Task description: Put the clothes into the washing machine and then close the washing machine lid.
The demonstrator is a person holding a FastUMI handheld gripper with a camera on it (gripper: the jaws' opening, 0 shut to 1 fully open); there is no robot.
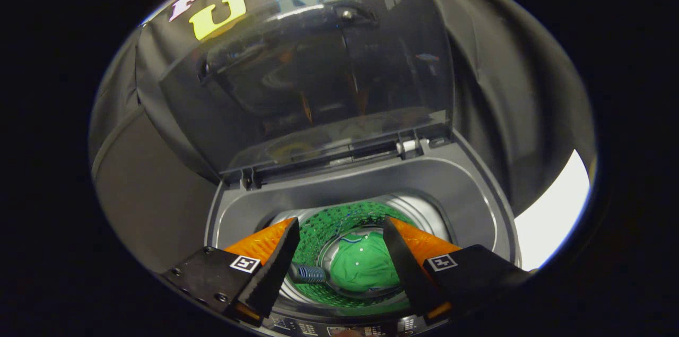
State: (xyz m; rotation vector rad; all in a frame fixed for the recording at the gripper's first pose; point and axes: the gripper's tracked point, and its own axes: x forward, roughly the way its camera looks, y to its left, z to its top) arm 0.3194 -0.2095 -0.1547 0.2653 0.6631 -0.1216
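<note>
Hand-held gripper [339, 268] hung released, empty, above the drum. Green button-up garment [363, 265] lay at the drum bottom. Tinted transparent lid [307, 77] stood upright; risk: fingers slipping off its smooth edge on closing.

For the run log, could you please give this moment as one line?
gripper: open, above drum | green shirt: in drum | tinted transparent lid: up | left: close lid

Dim, fisheye-warped; glare on raised lid [318, 77]

Green garment [365, 268] lies in washer drum [424, 215].
</note>
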